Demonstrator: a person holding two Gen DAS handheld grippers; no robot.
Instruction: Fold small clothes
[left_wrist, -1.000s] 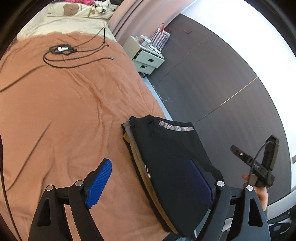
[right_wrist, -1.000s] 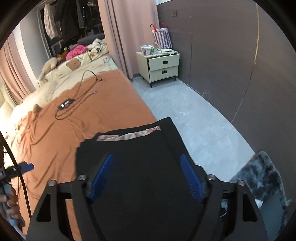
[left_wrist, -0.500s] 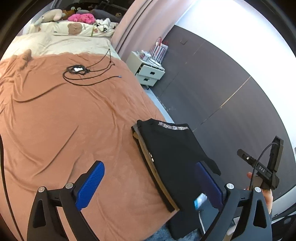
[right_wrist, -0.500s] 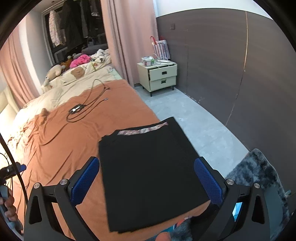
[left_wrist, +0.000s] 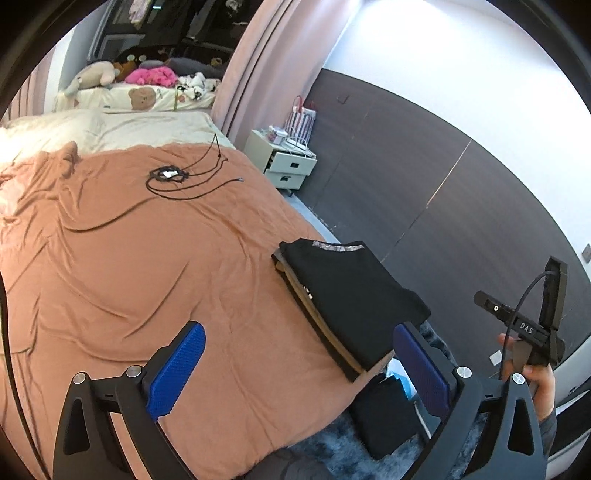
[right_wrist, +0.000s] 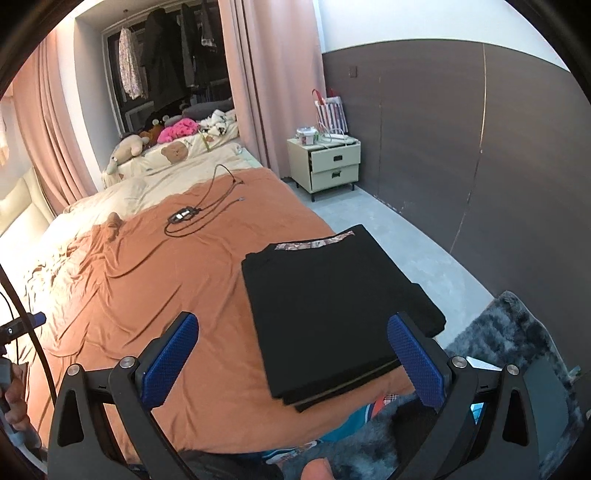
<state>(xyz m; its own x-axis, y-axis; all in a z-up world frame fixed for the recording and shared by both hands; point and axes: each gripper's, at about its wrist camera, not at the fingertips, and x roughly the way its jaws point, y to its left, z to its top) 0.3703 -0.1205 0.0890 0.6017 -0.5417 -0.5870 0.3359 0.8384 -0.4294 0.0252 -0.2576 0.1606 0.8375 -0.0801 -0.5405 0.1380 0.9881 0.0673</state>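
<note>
The folded black garment (left_wrist: 351, 295) lies on top of a small stack of folded clothes (left_wrist: 317, 325) at the near right corner of the bed (left_wrist: 129, 258), on its rust-orange cover. In front of the stack, the left gripper (left_wrist: 295, 373) hangs above the bed with its blue fingers (left_wrist: 173, 369) spread wide and nothing between them; its jaws have just been opening. Right of the stack, off the bed, a hand (left_wrist: 532, 380) holds the right gripper (left_wrist: 524, 325). Beyond the stack, a coiled black cable (left_wrist: 173, 177) rests on the cover. Farther back, past the bed's far corner, a pale nightstand (left_wrist: 288, 166) stands against the dark wall.
</note>
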